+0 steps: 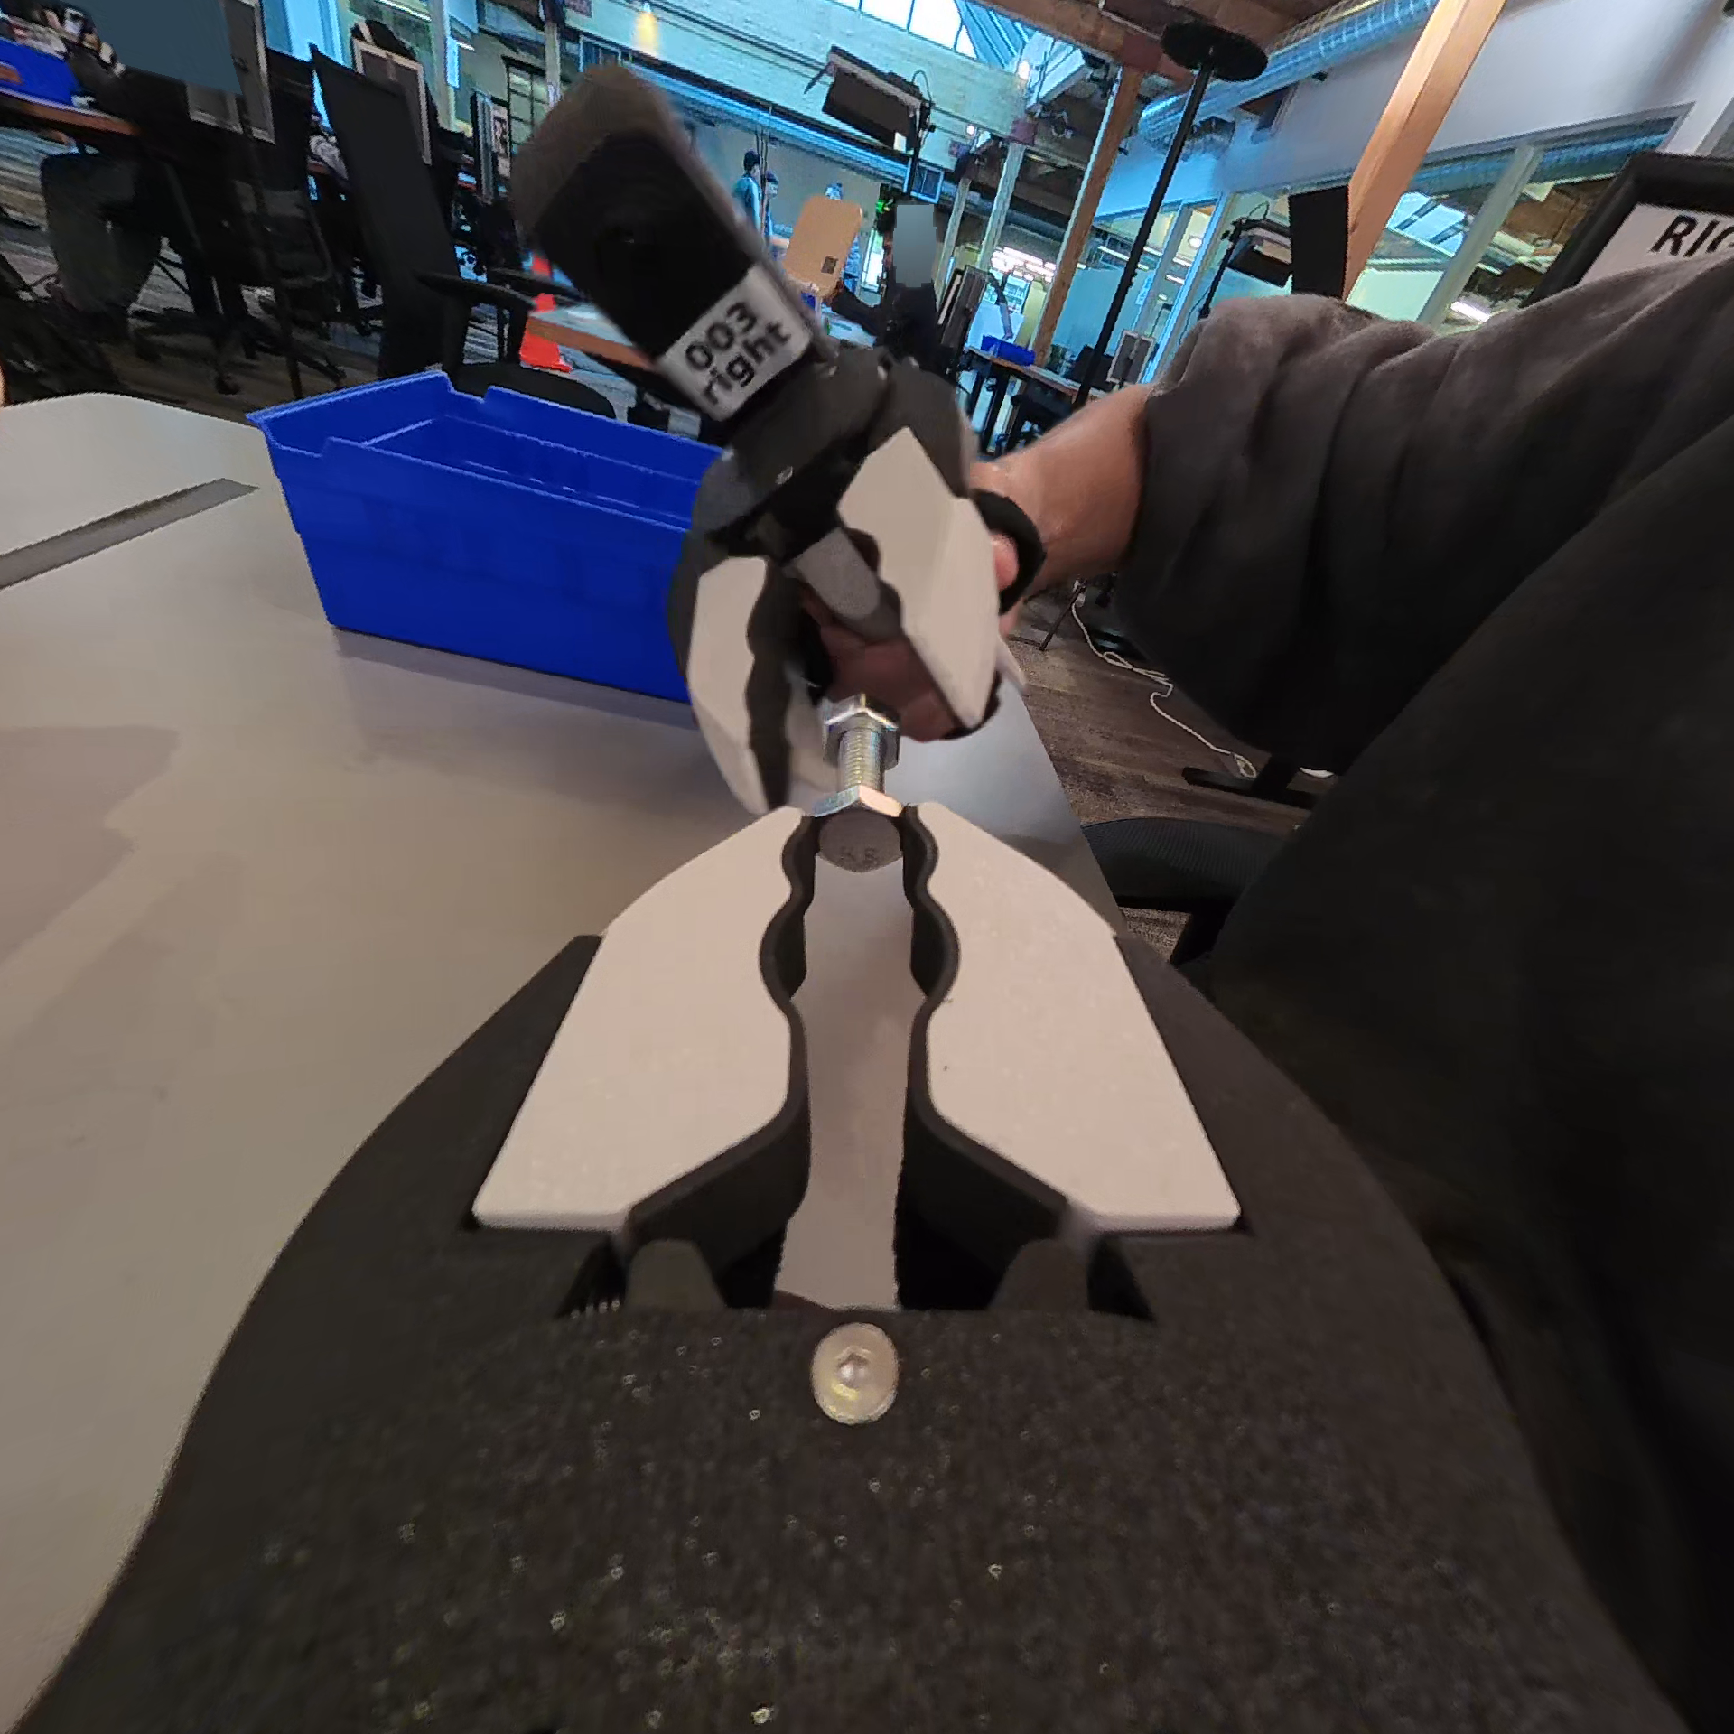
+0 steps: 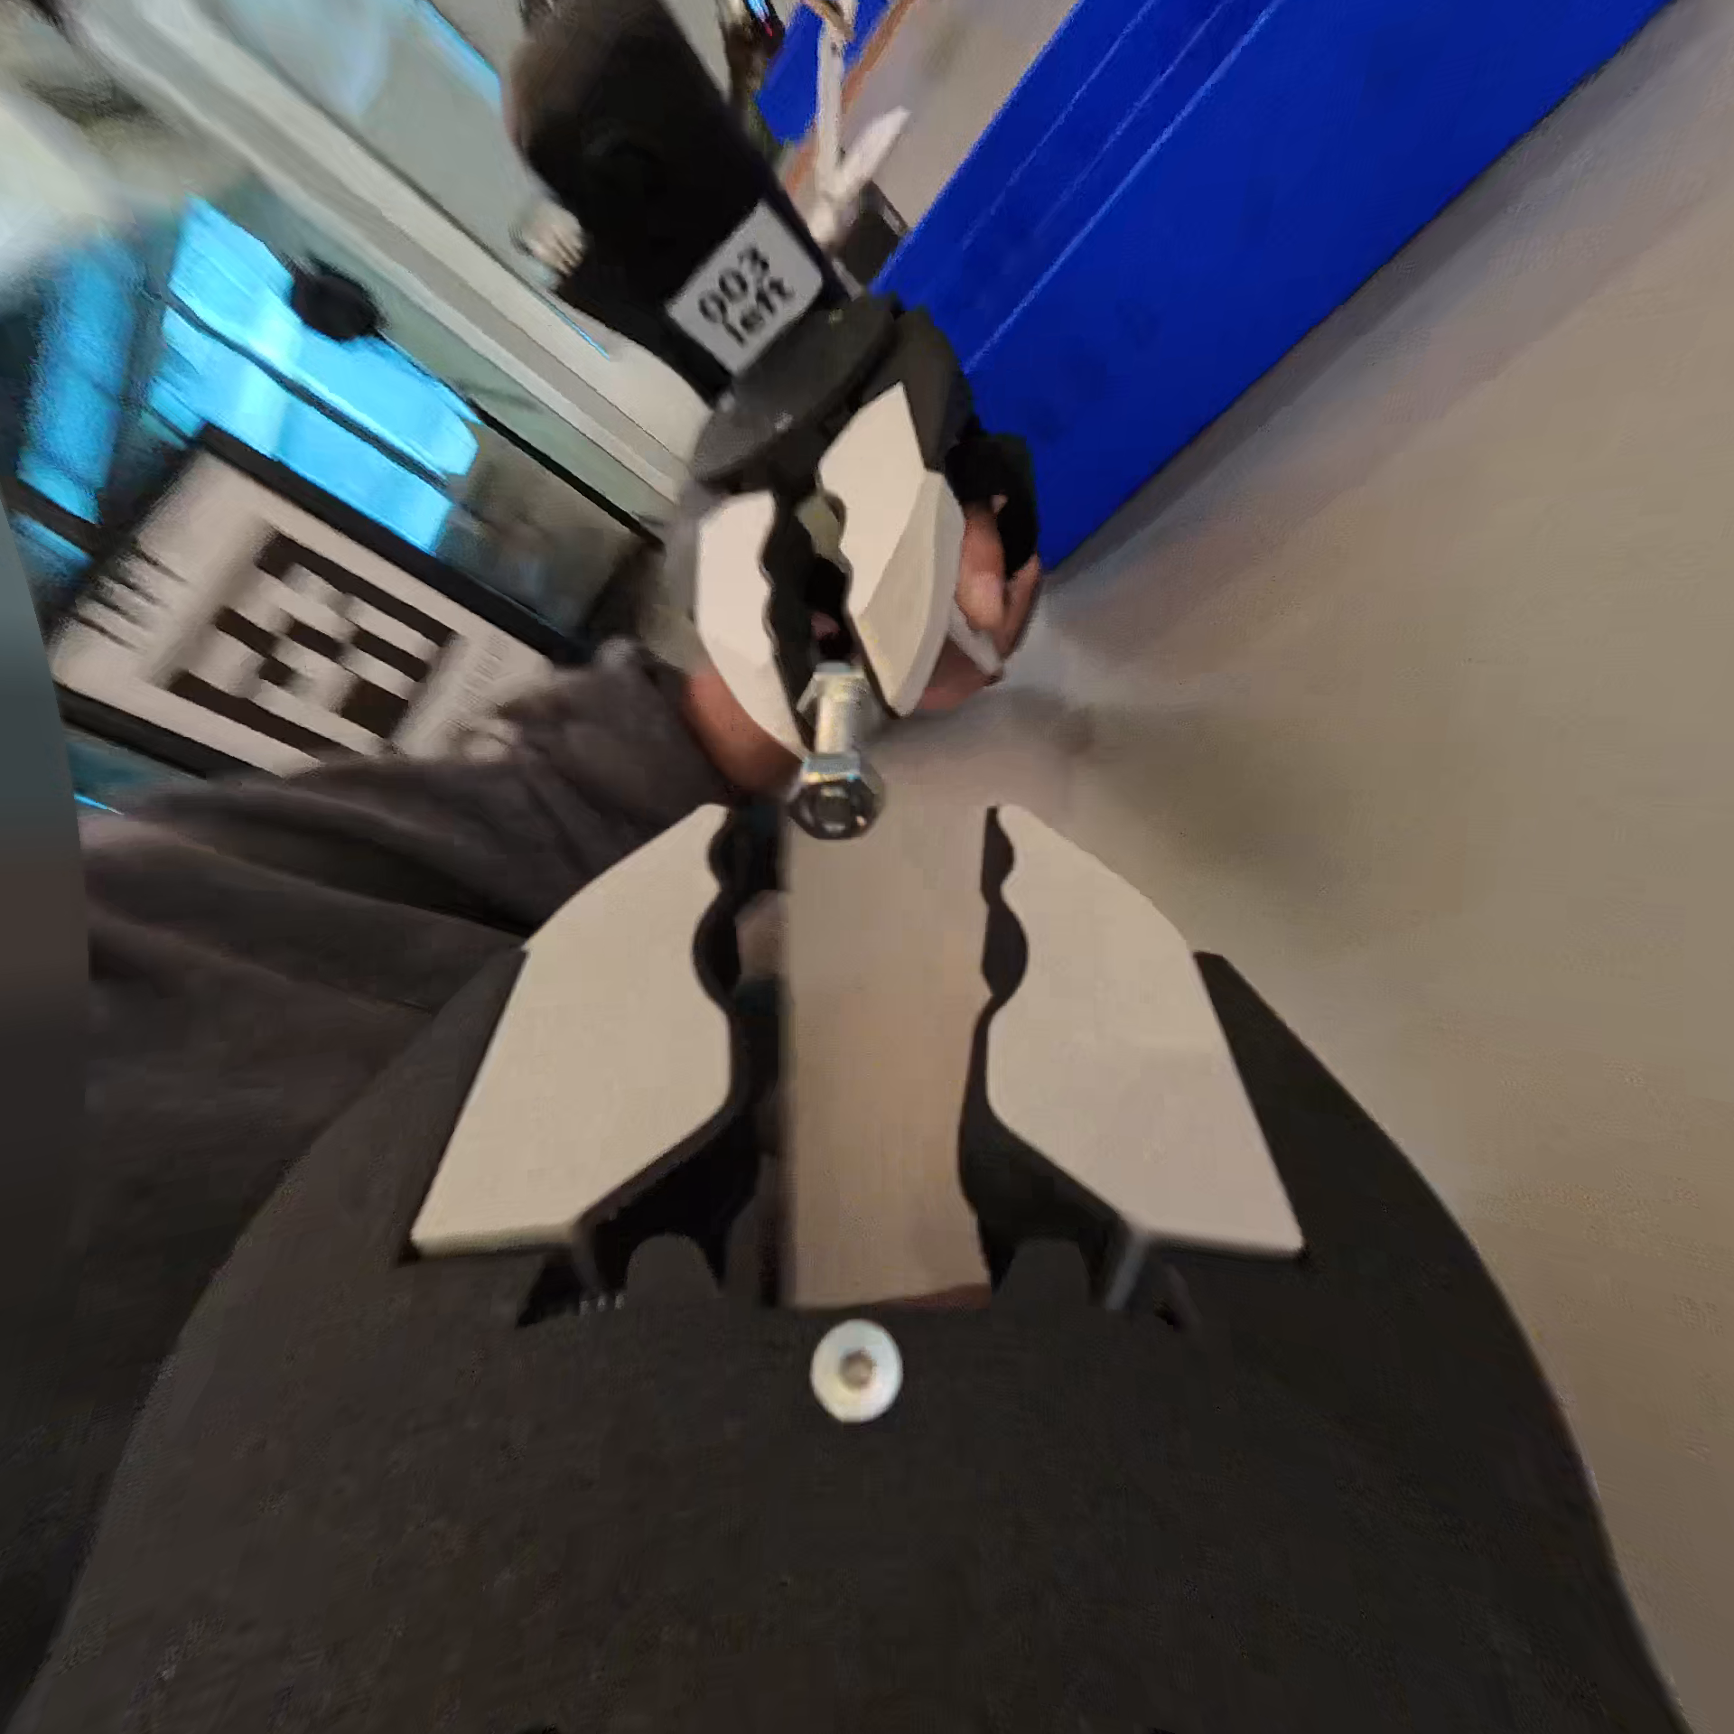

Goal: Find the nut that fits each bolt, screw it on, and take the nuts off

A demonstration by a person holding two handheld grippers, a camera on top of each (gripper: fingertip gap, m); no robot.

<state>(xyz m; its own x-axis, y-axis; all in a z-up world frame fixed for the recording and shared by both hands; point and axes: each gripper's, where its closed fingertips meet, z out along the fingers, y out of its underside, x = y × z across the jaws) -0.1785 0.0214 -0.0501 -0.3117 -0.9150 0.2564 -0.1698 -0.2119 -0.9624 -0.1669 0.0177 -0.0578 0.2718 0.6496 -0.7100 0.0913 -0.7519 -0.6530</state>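
A silver bolt [image 1: 859, 765] is held by its head in my left gripper [image 1: 859, 830], which is shut on it above the table's front edge. A hex nut [image 1: 859, 724] sits near the far end of the thread. My right gripper [image 1: 873, 751] faces mine from the other side with its jaws spread around the nut end. In the right wrist view the nut [image 2: 835, 807] lies between the fingertips of my right gripper [image 2: 859, 816], nearer the left one, with a gap on the right side. Beyond it the left gripper [image 2: 840, 676] clamps the bolt head.
A blue plastic bin [image 1: 488, 544] stands on the grey table [image 1: 281, 844] behind the grippers; it also shows in the right wrist view [image 2: 1220, 235]. The person's dark sleeve [image 1: 1407, 516] fills the right side. The table edge [image 1: 1051, 769] runs just right of the bolt.
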